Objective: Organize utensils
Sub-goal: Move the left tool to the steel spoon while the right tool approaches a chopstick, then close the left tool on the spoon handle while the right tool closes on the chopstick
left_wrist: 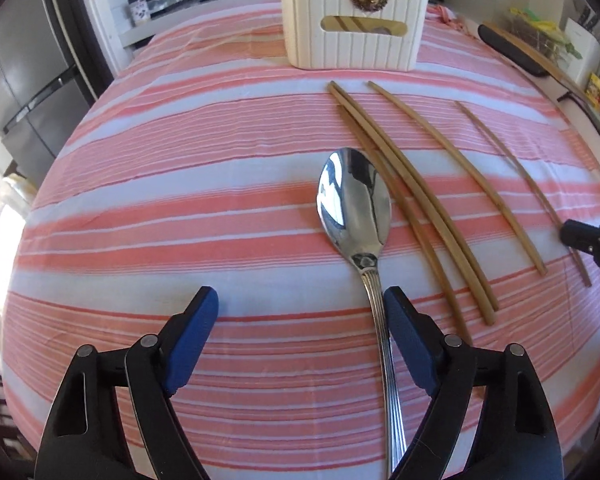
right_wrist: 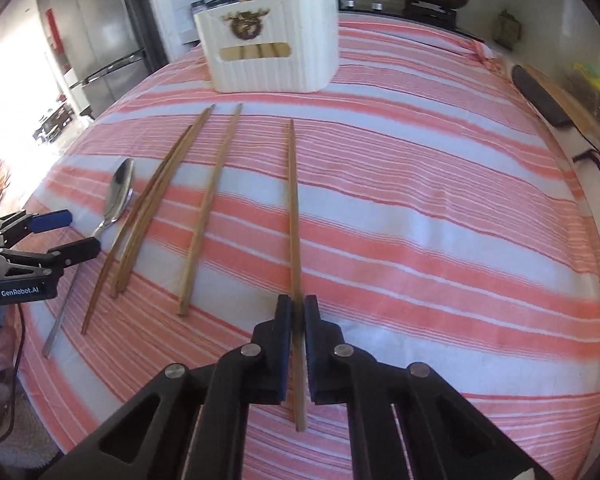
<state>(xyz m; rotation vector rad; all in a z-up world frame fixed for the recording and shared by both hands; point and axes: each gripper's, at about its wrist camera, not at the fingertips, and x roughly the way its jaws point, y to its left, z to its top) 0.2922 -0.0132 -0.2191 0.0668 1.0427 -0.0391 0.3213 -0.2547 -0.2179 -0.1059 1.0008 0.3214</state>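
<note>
Striped desk, broad bare cloth right of the chopsticks, white holder at the far edge.
Right gripper jaws pinch the rightmost chopstick; left gripper jaws spread around the spoon handle.

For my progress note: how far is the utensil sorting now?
Done: some sticks already stand in the white holder. In hand: the right gripper is shut on one chopstick; the open left gripper straddles the spoon. Left: three chopsticks on the cloth.
</note>
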